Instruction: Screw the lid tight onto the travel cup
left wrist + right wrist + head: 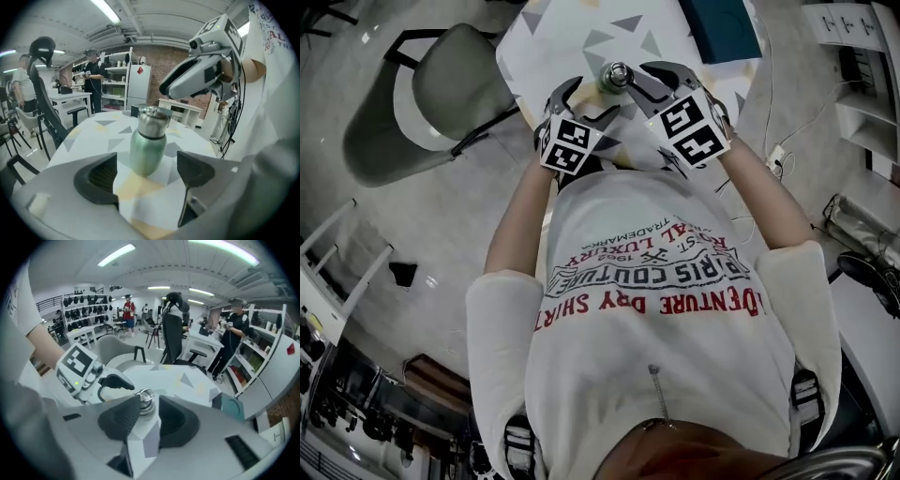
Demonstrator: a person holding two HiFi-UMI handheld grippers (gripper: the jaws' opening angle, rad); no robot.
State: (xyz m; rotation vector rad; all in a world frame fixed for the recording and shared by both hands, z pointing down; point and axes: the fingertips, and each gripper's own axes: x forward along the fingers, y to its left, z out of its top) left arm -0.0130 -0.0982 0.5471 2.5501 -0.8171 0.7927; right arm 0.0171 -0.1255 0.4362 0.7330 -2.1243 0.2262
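A green travel cup with its steel lid on top stands upright on the triangle-patterned table. My left gripper is open. The cup stands just past its pads and neither touches it. In the right gripper view, the pads of my right gripper flank the lid from above. In the left gripper view, the right gripper hangs just over the lid with a strip of background between them. Its jaws are partly apart and hold nothing. In the head view, both grippers, left and right, meet at the cup.
A teal box lies on the table's far right part. A grey chair stands to the left of the table. Cables run over the floor at the right. People, desks and shelves fill the room behind.
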